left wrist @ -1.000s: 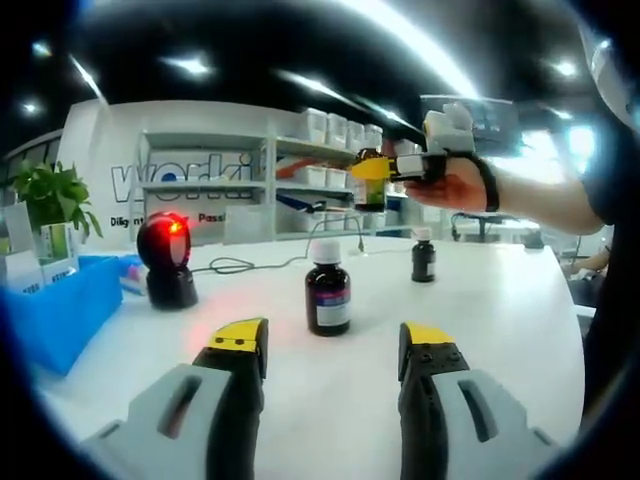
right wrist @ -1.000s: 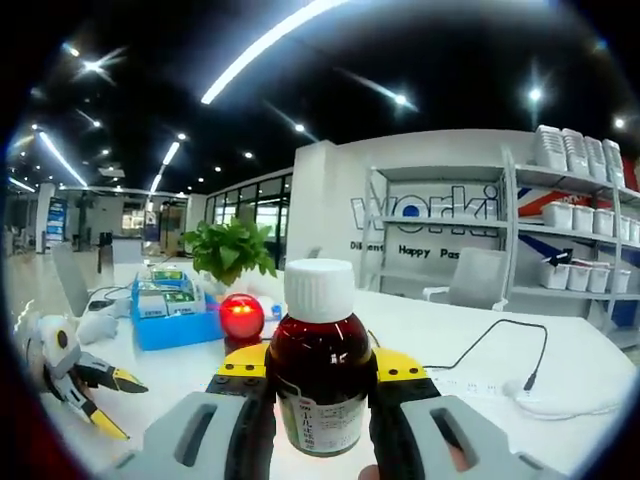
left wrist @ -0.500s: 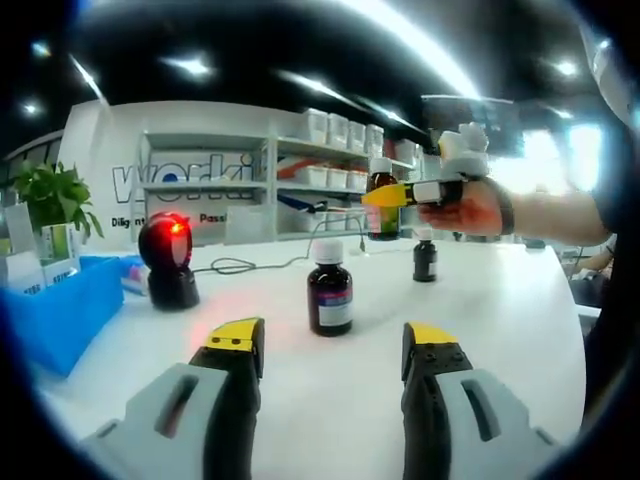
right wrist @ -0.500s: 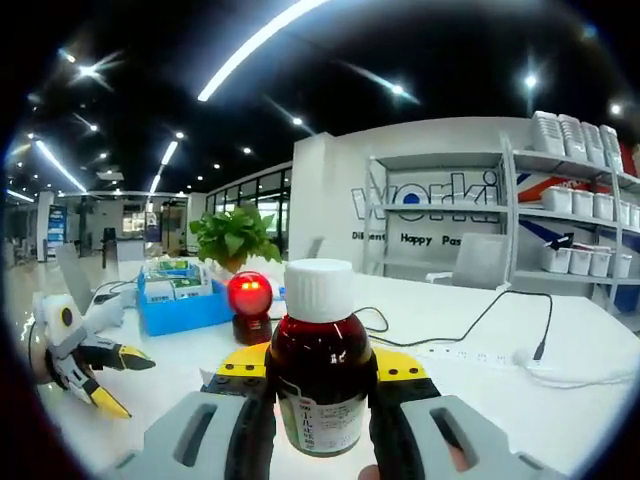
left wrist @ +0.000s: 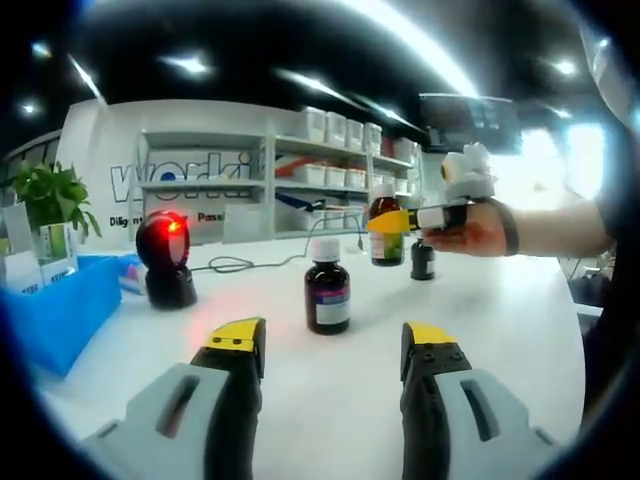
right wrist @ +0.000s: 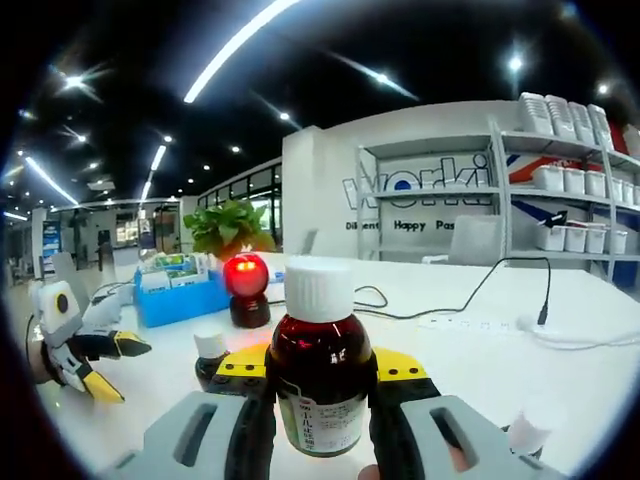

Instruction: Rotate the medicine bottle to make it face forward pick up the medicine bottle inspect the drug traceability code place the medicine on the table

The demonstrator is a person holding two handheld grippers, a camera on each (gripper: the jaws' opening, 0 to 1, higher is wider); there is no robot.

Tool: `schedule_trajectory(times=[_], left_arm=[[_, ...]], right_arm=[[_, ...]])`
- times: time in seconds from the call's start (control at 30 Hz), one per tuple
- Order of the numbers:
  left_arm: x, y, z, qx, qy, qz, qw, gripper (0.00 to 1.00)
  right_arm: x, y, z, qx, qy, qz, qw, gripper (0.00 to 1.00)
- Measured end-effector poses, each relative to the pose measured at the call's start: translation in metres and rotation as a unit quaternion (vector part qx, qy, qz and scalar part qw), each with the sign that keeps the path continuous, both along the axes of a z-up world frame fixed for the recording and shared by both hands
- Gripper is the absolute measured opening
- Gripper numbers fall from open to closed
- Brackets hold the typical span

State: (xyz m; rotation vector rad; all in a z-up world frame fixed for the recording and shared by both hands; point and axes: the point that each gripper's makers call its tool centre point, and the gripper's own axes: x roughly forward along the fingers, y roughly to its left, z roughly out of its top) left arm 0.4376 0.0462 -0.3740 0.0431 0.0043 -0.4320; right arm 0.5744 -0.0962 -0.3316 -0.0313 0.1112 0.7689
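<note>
Lowered since the earlier frames: my right hand-held gripper [left wrist: 395, 221], carrying the medicine bottle [left wrist: 386, 230] down from shelf height toward the bench [left wrist: 500, 310].

Left gripper view. Item: my left hand-held gripper [left wrist: 330, 345], jaws apart, holding nothing, low over the bench. Item: second medicine bottle [left wrist: 327, 285], white cap, upright ahead of the jaws. Item: small dark bottle [left wrist: 423, 259], just behind the carried one. Item: barcode scanner [left wrist: 166, 258], red light on, far left. Item: blue bin [left wrist: 60, 310] at the left edge.

Right gripper view. Item: right hand-held gripper [right wrist: 318, 372], jaws clamped on the amber medicine bottle [right wrist: 319, 372] at its body, label toward me. Item: scanner [right wrist: 247, 289] glowing beyond it. Item: white-capped bottle [right wrist: 210, 356] just left of the jaws. Item: cable [right wrist: 480, 300] across the bench.

Risk, my judgement: setting down close to the small dark bottle could topple it; a tilted release could tip the carried bottle itself.
</note>
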Motion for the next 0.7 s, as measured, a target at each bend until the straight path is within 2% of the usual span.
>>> schedule_trajectory(times=[0.37,0.47,0.7], left_arm=[[0.0,0.0,0.0,0.0,0.0,0.0,1.0,0.45],[0.0,0.0,0.0,0.001,0.0,0.0,1.0,0.45],[-0.001,0.0,0.0,0.0,0.0,0.0,1.0,0.45]], right_arm=[[-0.003,0.001,-0.019,0.004,0.013,-0.004,0.9999,0.31],[-0.002,0.002,-0.023,-0.015,-0.004,-0.008,0.9998,0.31],[-0.002,0.008,-0.034,-0.018,0.003,-0.005,0.9998,0.31]])
